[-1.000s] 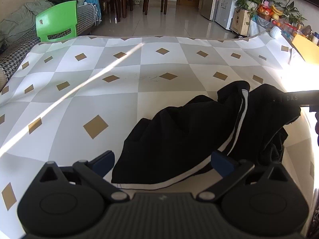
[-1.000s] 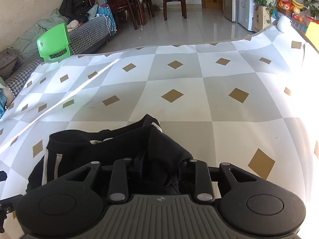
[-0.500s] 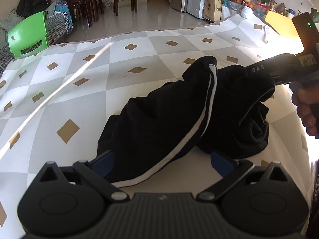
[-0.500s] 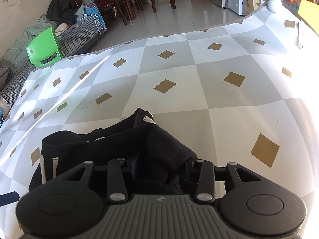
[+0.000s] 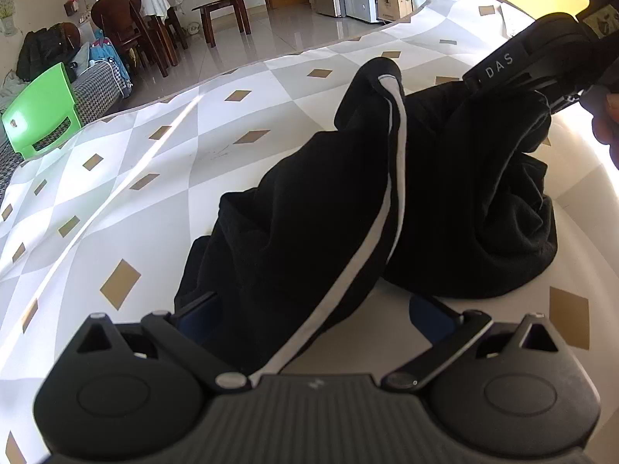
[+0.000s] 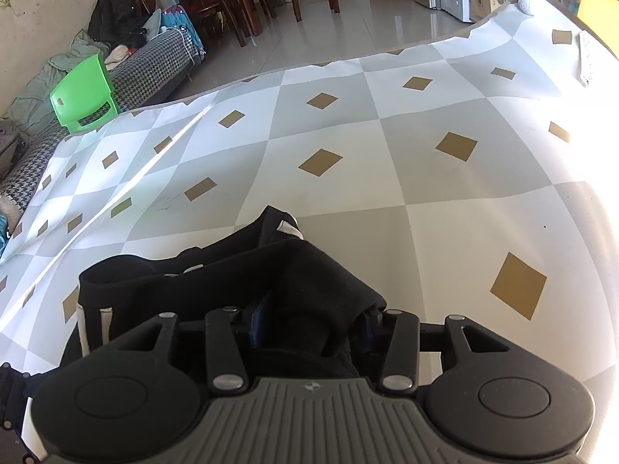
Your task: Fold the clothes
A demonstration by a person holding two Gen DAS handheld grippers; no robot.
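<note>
My right gripper [image 6: 313, 326] is opening, black garment [image 5: 387, 208] cloth bunched between its jaws. My left gripper [image 5: 313, 309] stands wide open astride the garment's striped edge. The garment lies crumpled on the checked tablecloth [image 6: 348, 135]: no fold made; all folding remains.

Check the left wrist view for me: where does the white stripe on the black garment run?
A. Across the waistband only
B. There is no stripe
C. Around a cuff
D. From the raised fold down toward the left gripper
D: the white stripe on the black garment runs from the raised fold down to the left gripper.
</note>
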